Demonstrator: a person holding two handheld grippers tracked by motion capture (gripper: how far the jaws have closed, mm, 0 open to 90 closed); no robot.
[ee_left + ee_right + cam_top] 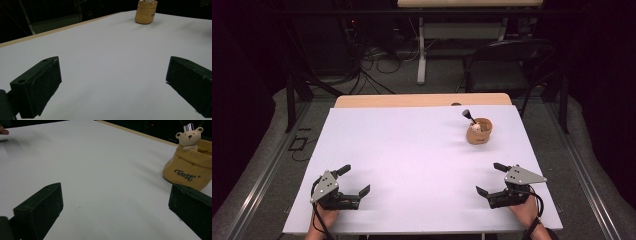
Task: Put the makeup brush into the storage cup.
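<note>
Both grippers idle, jaws spread wide, empty: left gripper [353, 181] near left, right gripper [492, 179] near right. Bear pot [479, 131] with brush [469, 116] far right on table [412, 150]. Right closest: approach level, grasp low, avoid tipping.

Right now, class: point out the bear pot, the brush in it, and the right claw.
bear pot [186, 171]: right gripper view, front wall by the lettering.
brush [468, 115]: high view, dark head.
right claw [491, 179]: high view, midway between its open tips.
</note>
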